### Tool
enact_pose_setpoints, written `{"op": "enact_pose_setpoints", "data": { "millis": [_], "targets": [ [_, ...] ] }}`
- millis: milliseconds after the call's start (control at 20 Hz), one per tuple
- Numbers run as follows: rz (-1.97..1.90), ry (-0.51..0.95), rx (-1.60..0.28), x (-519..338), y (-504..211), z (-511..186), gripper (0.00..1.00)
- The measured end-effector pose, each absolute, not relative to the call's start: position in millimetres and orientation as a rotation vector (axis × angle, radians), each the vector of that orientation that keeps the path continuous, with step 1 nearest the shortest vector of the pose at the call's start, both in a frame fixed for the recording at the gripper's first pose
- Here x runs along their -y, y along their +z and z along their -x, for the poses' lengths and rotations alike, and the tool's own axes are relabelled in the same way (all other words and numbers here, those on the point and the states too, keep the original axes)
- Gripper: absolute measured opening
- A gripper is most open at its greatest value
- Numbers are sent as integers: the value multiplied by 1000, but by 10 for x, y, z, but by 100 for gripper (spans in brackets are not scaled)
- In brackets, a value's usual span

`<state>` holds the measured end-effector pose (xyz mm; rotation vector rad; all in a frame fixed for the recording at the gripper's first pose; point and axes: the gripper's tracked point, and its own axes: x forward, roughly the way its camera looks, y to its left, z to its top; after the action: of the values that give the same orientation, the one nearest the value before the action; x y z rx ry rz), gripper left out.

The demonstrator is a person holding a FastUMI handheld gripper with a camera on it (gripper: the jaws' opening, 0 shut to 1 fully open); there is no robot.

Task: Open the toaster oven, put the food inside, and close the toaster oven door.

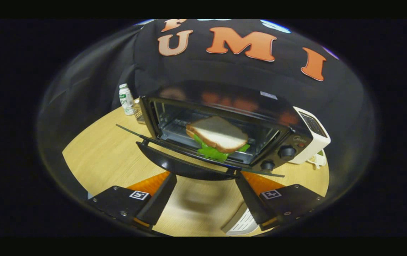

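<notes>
Sandwich [217, 136] lengthwise in oven [281, 131], tongs [205, 179] empty

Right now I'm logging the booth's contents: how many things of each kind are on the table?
Appliances: 2, the toaster oven, door down, and a white toaster
Food: 1, the sandwich inside the oven
Bottles: 1, a bottle
Total: 4
The tool is open, fingers just short of the door.

I see a light wooden table [96, 153] carrying the black toaster oven [225, 121], a small white bottle [126, 99] behind its left corner, and a white appliance [312, 137] touching its right side.

My gripper [203, 193] hangs spread wide over the tabletop, empty.
</notes>
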<state>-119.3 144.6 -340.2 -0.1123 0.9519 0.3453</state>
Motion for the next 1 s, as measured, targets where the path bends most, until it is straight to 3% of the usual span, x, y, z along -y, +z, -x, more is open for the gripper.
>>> {"op": "enact_pose_setpoints", "data": {
  "millis": [350,1000],
  "targets": [
    [60,257,-792,-1318,-2824,550,97],
    [-25,147,-384,-719,-946,215,97]
  ]
}}
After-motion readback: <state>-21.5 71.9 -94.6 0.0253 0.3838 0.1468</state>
